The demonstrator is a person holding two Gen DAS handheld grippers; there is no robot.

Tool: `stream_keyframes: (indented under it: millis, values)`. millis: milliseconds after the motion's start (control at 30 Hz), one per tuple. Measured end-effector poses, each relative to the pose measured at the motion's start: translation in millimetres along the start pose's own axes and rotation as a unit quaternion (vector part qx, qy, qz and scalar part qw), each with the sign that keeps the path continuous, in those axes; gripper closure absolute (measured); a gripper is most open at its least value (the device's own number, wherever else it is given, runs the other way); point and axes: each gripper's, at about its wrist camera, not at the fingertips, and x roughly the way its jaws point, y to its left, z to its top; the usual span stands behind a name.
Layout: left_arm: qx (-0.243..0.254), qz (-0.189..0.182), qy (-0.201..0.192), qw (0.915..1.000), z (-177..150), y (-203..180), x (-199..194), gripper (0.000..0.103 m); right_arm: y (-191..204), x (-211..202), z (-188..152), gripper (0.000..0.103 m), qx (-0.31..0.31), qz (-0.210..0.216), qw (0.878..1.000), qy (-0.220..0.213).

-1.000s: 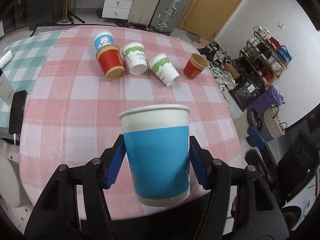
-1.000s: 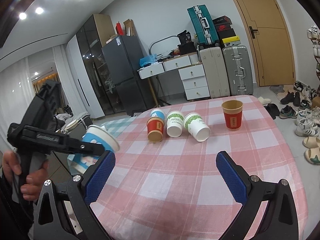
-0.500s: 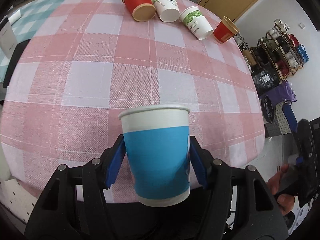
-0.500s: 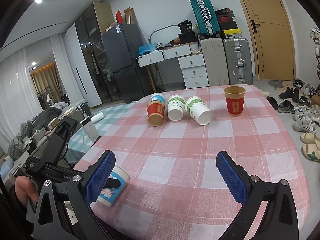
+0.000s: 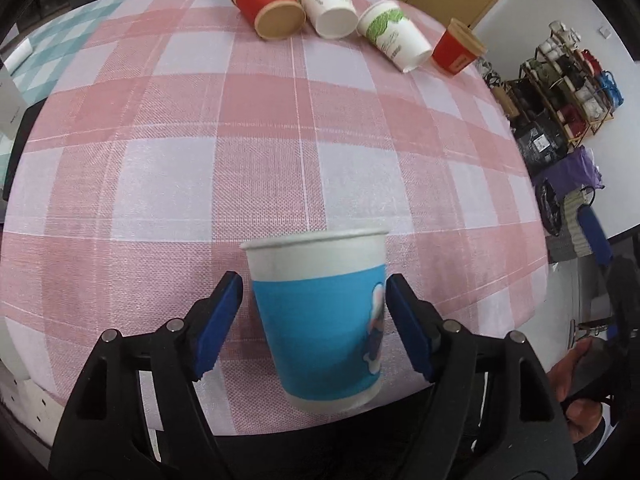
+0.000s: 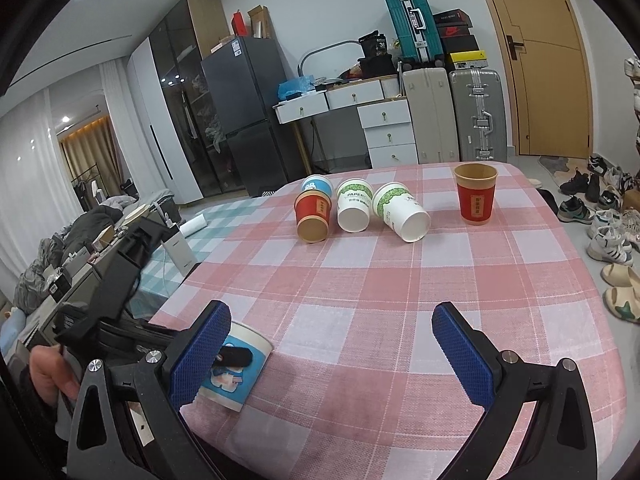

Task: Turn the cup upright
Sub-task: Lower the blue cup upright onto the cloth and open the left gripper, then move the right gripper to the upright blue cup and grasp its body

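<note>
A blue and white paper cup [image 5: 320, 316] stands rim up, slightly tilted, on the near edge of the pink checked table [image 5: 280, 160]. My left gripper [image 5: 314, 320] sits around it with a small gap showing at the left pad [image 5: 218, 320], so its jaws have opened. In the right wrist view the same cup [image 6: 236, 376] sits at the table's near left corner, partly behind my right gripper's left finger [image 6: 200, 356]. My right gripper [image 6: 332, 356] is wide open and empty above the near table edge.
At the far side lie a red cup [image 6: 313, 216], a blue cup [image 6: 317, 185] behind it and two white-green cups [image 6: 353, 206] [image 6: 402, 212] on their sides. A red cup [image 6: 476, 193] stands upright at the far right. Shoes lie on the floor right.
My left gripper has lowered the blue cup onto the table's near corner and its jaws have loosened from it. The right gripper has stayed open and nearly still.
</note>
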Motion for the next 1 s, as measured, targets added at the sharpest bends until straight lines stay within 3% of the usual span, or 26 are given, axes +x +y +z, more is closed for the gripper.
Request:
stream_keyframes:
  millis: [133, 200, 300, 367, 500, 633, 1000]
  values:
    - [0.008, -0.001, -0.054, 0.9985, -1, -7, -49, 0.029, 8, -5, 5, 0.000, -0.006, 0.006, 1.000, -0.009]
    - [0.021, 0.003, -0.108, 0.9939, -5, -14, -81, 0.016, 15, -9, 9, 0.000, -0.012, 0.013, 1.000, -0.016]
    - [0.043, 0.049, -0.196, 0.9784, -15, -24, -122, 0.002, 30, -17, 15, 0.000, -0.025, 0.025, 0.999, -0.024]
    - [0.050, 0.065, -0.233, 0.9690, -23, -26, -141, 0.001, 40, -22, 16, 0.000, -0.034, 0.034, 0.998, -0.029]
    - [0.052, 0.099, -0.269, 0.9568, -35, -28, -161, 0.001, 58, -35, 16, 0.000, -0.043, 0.060, 0.997, -0.038]
    - [0.055, 0.113, -0.284, 0.9507, -49, -27, -175, 0.001, 72, -49, 13, 0.000, -0.050, 0.070, 0.995, -0.050]
    - [0.023, 0.109, -0.291, 0.9502, -83, -11, -180, 0.001, 87, -62, 1, 0.000, -0.057, 0.078, 0.994, -0.054]
